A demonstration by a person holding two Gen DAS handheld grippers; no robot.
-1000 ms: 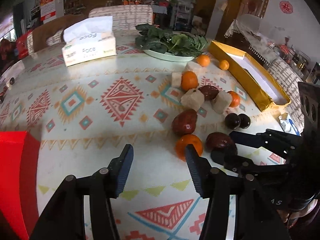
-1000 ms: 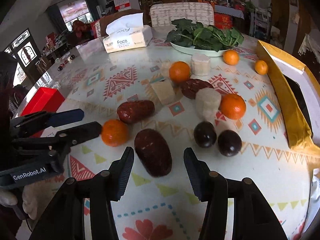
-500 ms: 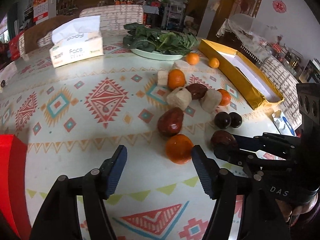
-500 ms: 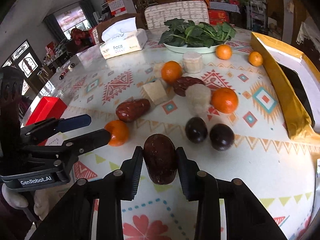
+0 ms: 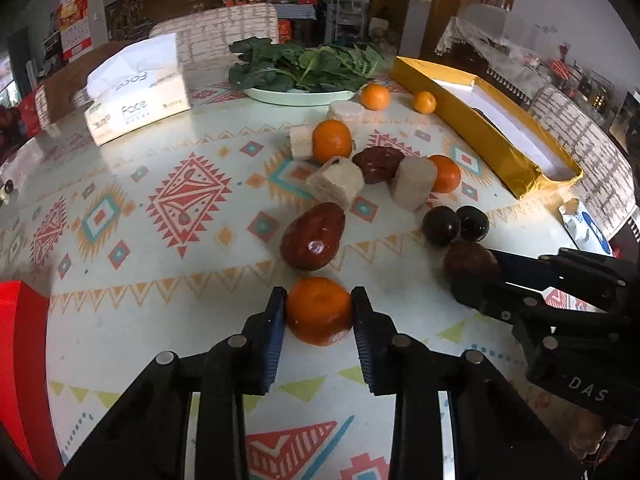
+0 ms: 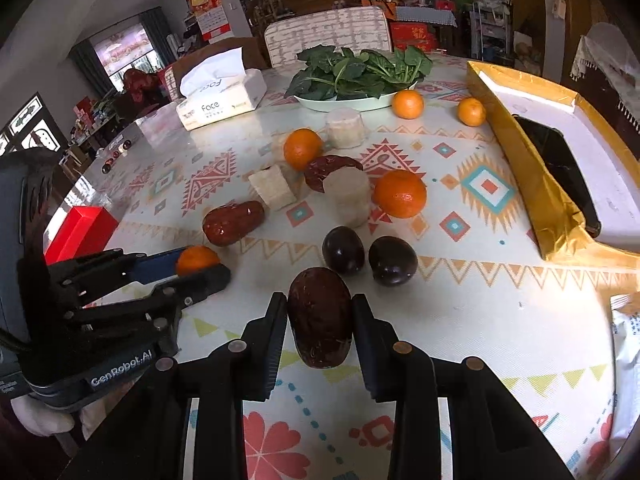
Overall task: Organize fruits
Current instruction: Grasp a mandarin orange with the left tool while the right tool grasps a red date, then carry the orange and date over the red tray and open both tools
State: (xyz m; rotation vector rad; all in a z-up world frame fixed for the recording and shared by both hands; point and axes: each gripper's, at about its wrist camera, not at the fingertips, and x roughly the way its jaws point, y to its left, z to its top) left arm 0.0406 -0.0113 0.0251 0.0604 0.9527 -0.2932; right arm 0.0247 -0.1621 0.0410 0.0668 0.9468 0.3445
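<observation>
At the bottom centre of the left wrist view, the left gripper (image 5: 319, 312) now has its two blue pads pressed on the sides of the nearest orange (image 5: 319, 311); half a second ago they stood wide apart around it. At the bottom centre of the right wrist view, the right gripper (image 6: 320, 316) holds the dark brown oval fruit (image 6: 320, 316) between its pads, as it already did half a second ago, and the fruit now sits a little deeper between the fingers.

On the patterned tablecloth (image 5: 160, 248) I count five oranges: the held one, one in the middle cluster (image 5: 332, 141), one at the right of this cluster (image 5: 445, 174), and two small ones near the plate of green leaves (image 5: 304, 80) in the upper centre. I count three brown oval fruits: the held one, a reddish one (image 5: 313, 237) just above the held orange, and one inside the cluster (image 5: 377, 164). Two round dark fruits (image 5: 455, 225) touch each other. Four pale blocks (image 5: 336, 184) lie in the cluster. One gold box (image 5: 480, 136) lies at the right, one tissue box (image 5: 138, 100) at the upper left.

Both grippers come in low from the bottom edge, nearly level with the table. In the left view the right gripper enters from the lower right and points left.
</observation>
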